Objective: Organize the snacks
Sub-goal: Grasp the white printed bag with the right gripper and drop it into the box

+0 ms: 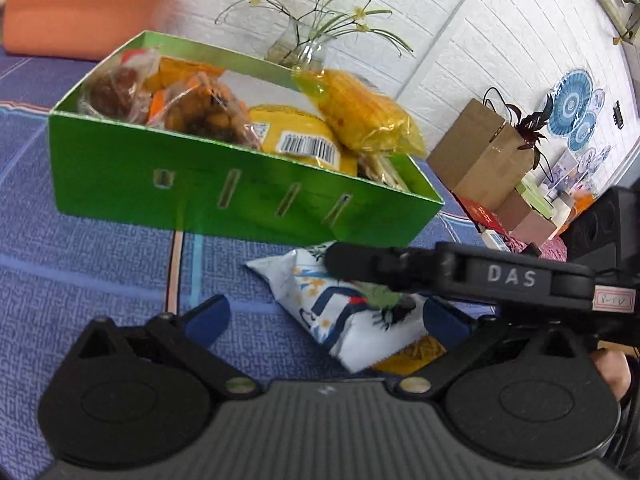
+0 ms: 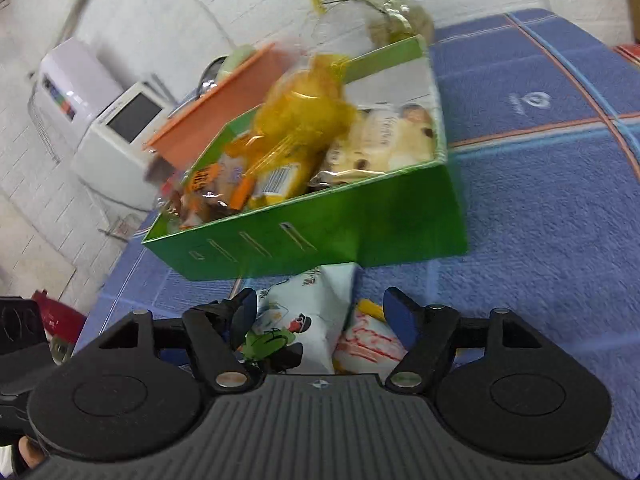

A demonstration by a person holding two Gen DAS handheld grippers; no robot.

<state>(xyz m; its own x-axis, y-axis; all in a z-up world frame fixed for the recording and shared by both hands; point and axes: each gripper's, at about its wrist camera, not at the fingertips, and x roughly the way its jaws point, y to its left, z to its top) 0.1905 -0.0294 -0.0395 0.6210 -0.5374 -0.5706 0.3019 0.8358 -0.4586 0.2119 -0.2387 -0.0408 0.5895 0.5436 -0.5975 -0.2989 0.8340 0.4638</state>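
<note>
The left gripper [image 1: 324, 320] stands spread wide, its blue pads either side of a white snack pouch [image 1: 344, 312] without pressing it. The right gripper [image 2: 320, 316] is spread too, over the same pouch and a smaller red-and-white packet [image 2: 370, 346] beside it. The pouch is glossy, pillow-shaped film printed with cartoon figures, lying on the blue woven cloth [image 1: 100, 264]. Just beyond the fingertips sits a shiny green cardboard box [image 1: 224, 192], slotted along its side, heaped with crinkly yellow and clear snack bags.

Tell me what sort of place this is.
Probably a lived-in home room: a blue patterned tablecloth bearing a green cardboard snack box, a glass vase of flowers, and blue decorative plates against a white brick-pattern wall.
</note>
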